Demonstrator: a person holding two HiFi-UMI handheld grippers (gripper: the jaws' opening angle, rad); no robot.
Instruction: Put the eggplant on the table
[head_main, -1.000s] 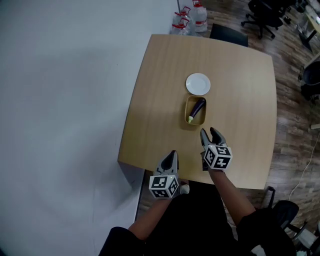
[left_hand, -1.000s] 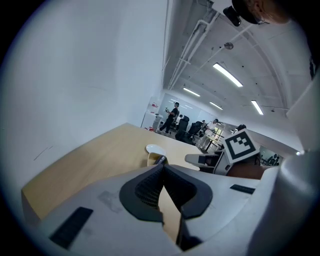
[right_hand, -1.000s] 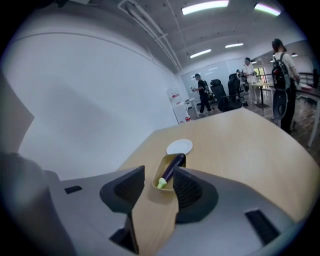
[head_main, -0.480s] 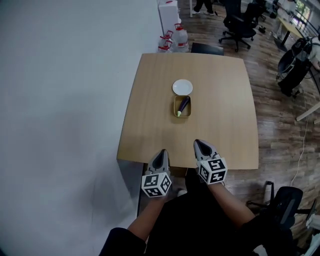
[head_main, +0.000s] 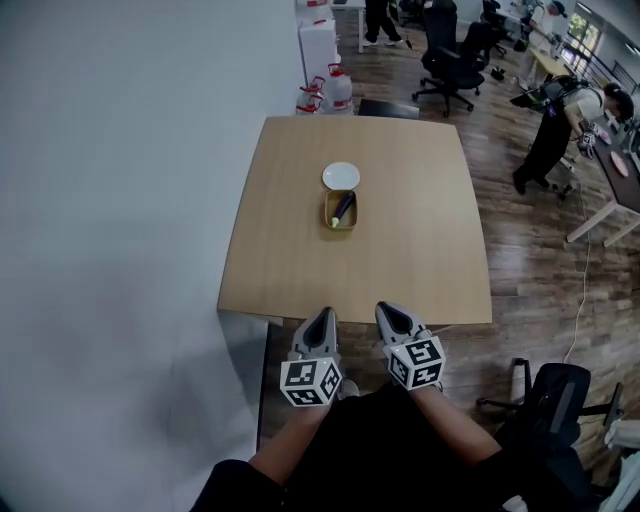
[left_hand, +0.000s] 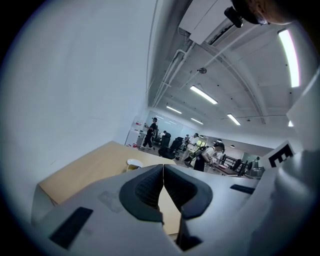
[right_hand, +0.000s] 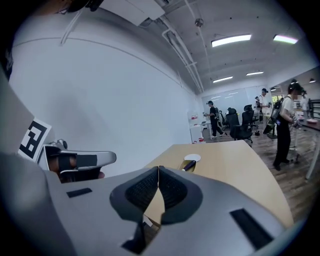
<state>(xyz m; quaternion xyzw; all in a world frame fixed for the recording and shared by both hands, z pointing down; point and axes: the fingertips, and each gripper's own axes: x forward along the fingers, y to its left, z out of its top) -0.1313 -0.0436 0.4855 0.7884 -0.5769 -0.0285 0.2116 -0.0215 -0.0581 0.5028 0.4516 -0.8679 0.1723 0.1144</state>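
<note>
Step in hand, as judged: pre-reach, nothing grasped yet.

Pale wooden square tabletop (head_main: 400, 260): untouched by either tool.
Left grey two-jaw gripper (head_main: 322, 314) and right grey two-jaw gripper (head_main: 386, 309): held side by side just off the near edge, well apart from the load.
Jaws on both: clenched pad to pad, nothing between them.
Small shallow yellow rectangular tray (head_main: 328, 212): near the middle of the tabletop.
Dark purple eggplant with pale green stem end (head_main: 343, 207): lying lengthwise inside that tray, stem end toward the near edge. Not yet on bare wood, so task outstanding.

Next move, as judged:
- Reach forward over the tabletop with one gripper.
- Spread the jaws and come down across the slim body of the eggplant.
- Close, lift clear of the tray rim, set down on open wood beside it.
- Smooth rounded skin, so likely to slip if pinched too near an end.

Count, large to small:
- tabletop: one
- grippers: two
- round white plate (head_main: 341, 176): one, just beyond the tray's far end
- tray: one
- eggplant: one
</note>
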